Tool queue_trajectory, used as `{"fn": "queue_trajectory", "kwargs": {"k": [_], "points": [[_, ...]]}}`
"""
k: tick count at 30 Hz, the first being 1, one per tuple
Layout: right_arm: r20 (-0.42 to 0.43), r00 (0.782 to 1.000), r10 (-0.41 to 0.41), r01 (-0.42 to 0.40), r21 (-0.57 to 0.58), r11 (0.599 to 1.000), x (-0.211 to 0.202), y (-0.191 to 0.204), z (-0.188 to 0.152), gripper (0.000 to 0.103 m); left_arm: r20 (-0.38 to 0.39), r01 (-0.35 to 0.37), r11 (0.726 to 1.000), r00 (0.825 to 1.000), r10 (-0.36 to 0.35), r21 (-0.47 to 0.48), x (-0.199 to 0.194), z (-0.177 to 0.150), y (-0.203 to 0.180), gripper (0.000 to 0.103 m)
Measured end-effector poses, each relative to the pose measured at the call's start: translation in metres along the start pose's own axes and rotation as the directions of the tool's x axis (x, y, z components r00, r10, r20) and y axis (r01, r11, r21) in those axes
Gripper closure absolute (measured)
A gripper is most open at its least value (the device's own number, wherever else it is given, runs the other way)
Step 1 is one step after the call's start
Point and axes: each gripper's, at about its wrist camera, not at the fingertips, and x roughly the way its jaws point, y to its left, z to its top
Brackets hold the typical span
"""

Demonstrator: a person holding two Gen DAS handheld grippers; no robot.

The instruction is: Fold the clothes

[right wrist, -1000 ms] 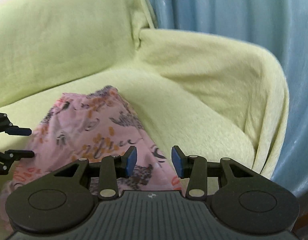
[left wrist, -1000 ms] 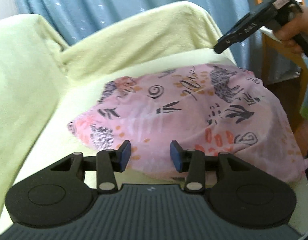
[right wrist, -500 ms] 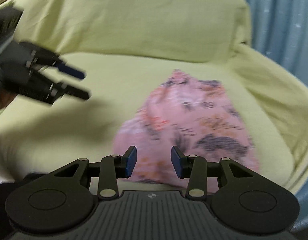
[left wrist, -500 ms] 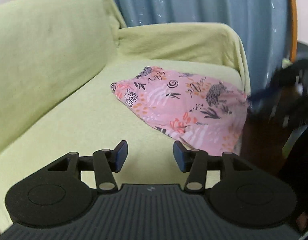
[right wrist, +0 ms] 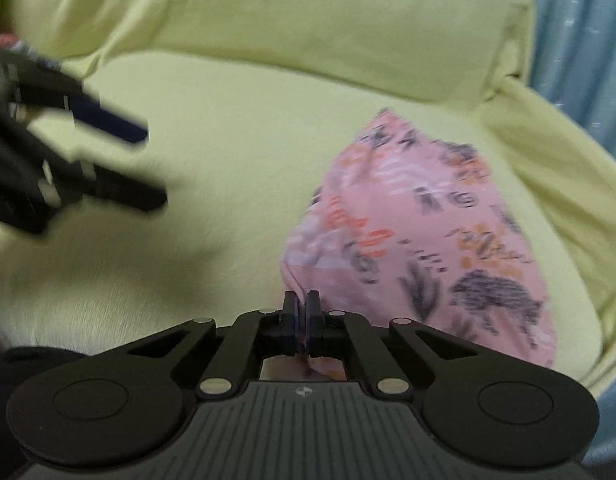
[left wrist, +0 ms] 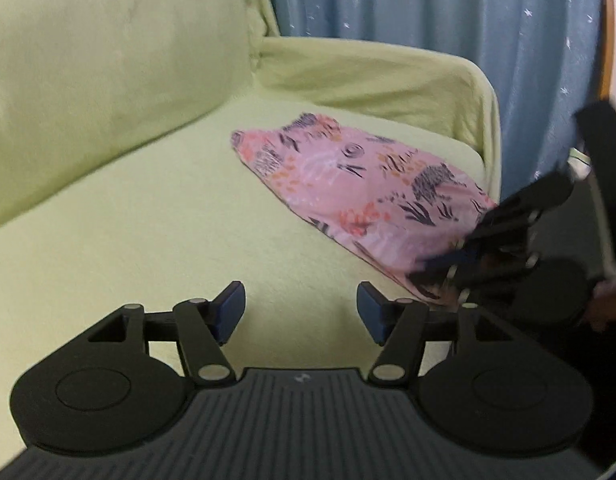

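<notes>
Right hand-held gripper [right wrist: 301, 320] now pinched shut on near edge of pink garment [right wrist: 428, 232], lower centre of frame; earlier apart. Left hand-held gripper [left wrist: 299, 308] spread, over bare sofa seat [left wrist: 147, 220]. Risk: one-corner pull bunches fabric, thin hem slips.

The folded garment [left wrist: 360, 184] lies on the seat of the sofa [left wrist: 147, 216], near the armrest [left wrist: 372, 72] at the right end of the seat. Behind the armrest hangs a curtain [left wrist: 428, 4]. The right tool [right wrist: 301, 316] is at the front corner of the garment, with its jaws closed on the cloth edge. The left tool [left wrist: 299, 312] is over the bare seat, left of the garment, with its jaws apart and touching nothing.
</notes>
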Motion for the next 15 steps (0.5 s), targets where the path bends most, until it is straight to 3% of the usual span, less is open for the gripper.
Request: {"fn": "queue_trajectory", "kwargs": {"k": [4,8,11,12,14,15], "points": [[0.043,0.999,0.008,-0.014,0.162,0.987,-0.021,-0.033,-0.003,0.103,-0.013,0.055,0.998,0.998,-0.056,-0.022,0.023,0.001,-0.006,0.046],[0.069,0.998,0.004,-0.021,0.24,0.971,-0.03,-0.052,-0.007,0.103,-0.029,0.122,0.991,0.992,-0.124,-0.059,0.054,0.011,-0.02,0.046],[0.089,0.996,0.02,-0.045,0.294,0.955,-0.037,-0.062,-0.01,0.103,-0.029,0.131,0.989,0.991,-0.133,-0.063,0.071,0.019,-0.032,0.046],[0.091,0.996,0.023,-0.049,0.305,0.951,-0.036,-0.066,-0.011,0.103,-0.025,0.123,0.99,0.992,-0.125,-0.062,0.075,0.021,-0.035,0.05],[0.078,0.997,0.022,-0.045,0.295,0.954,-0.035,-0.068,-0.014,0.103,-0.011,0.098,0.993,0.995,-0.098,-0.067,0.082,0.024,-0.038,0.074],[0.07,0.997,0.029,-0.047,0.282,0.958,-0.034,-0.068,-0.014,0.103,-0.01,0.096,0.992,0.995,-0.097,-0.078,0.084,0.024,-0.038,0.094]]}}
